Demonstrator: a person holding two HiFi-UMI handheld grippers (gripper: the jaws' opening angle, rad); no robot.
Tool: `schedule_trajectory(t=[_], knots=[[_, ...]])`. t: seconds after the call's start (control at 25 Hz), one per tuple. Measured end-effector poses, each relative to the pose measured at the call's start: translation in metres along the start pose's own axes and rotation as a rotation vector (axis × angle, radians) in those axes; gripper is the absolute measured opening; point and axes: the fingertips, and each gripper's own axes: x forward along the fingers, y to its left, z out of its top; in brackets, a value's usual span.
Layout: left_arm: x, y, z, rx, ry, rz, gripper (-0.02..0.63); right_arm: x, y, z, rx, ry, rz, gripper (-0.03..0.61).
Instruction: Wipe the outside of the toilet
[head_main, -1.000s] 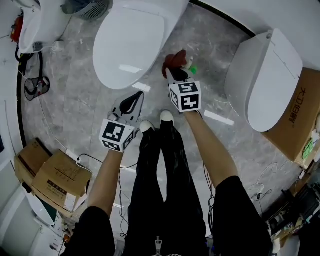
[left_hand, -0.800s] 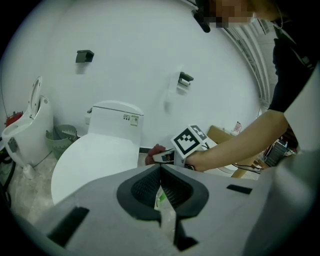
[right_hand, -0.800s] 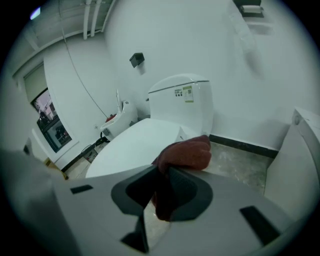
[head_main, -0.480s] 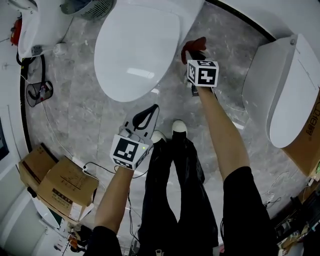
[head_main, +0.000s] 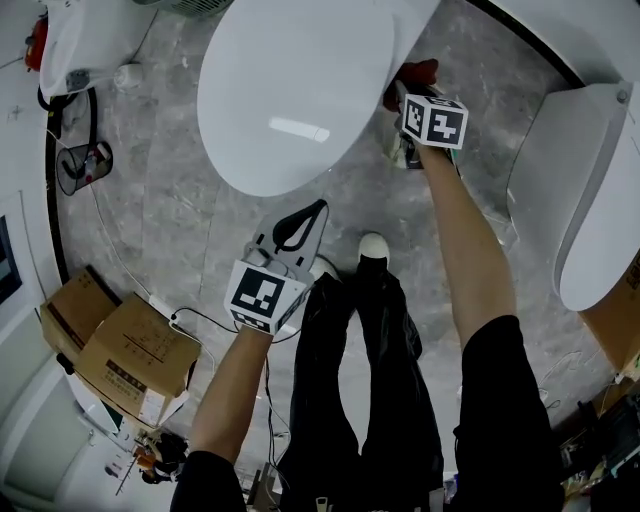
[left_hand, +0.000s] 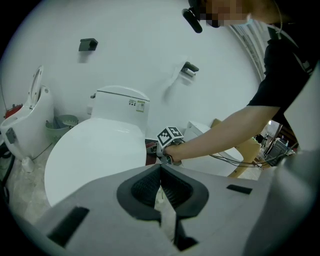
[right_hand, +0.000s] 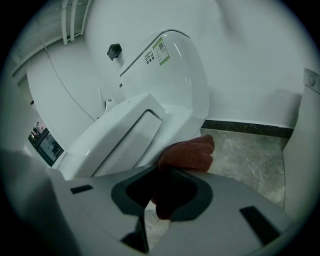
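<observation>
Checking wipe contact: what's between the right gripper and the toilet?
A red cloth, clamped in the right gripper, sits against the toilet. The right gripper view shows it best.

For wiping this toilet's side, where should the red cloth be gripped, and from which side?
Grip the red cloth by its bunched near end, coming from the floor side opposite the toilet. The right gripper does so: jaws shut on that end, folded front free toward the toilet's outer wall.

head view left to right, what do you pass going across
cardboard boxes → left gripper → right gripper shut on the red cloth → second toilet at the right edge. The middle toilet spans too much of the view to place.
</observation>
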Motion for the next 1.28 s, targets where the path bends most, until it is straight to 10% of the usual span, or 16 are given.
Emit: schedule_trajectory(t=[1.28], knots=[[-0.143,0.095,-0.065,-0.071,-0.057,0.063,-0.001,-0.074,0.172,-0.143,-0.161,0.162,0.004,0.067]])
